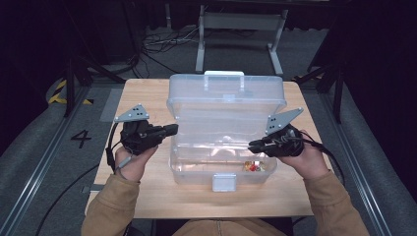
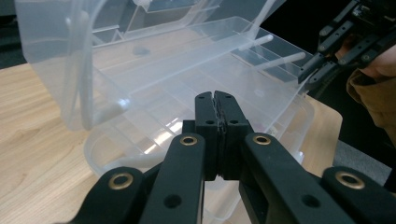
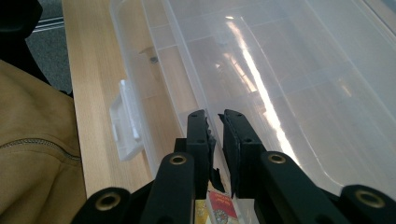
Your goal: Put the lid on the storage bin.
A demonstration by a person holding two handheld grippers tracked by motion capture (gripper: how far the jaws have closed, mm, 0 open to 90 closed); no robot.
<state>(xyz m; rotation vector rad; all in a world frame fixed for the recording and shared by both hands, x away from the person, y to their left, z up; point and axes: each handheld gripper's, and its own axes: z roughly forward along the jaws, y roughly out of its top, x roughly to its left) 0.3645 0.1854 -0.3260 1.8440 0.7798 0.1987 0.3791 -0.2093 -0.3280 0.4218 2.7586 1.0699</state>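
Left gripper (image 2: 216,100) fingers closed, empty, beside open clear box (image 1: 223,105)

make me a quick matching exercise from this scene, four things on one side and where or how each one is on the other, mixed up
Things:
1. left gripper
2. right gripper
3. clear plastic box
4. white latch

Places or states:
A. lid raised, standing open on the wooden table
B. jaws pressed together with nothing between them, at the box's left side
C. on the front wall of the box, nearest the person
D. at the box's right rim, jaws a narrow gap apart

Right pairs: 1-B, 2-D, 3-A, 4-C
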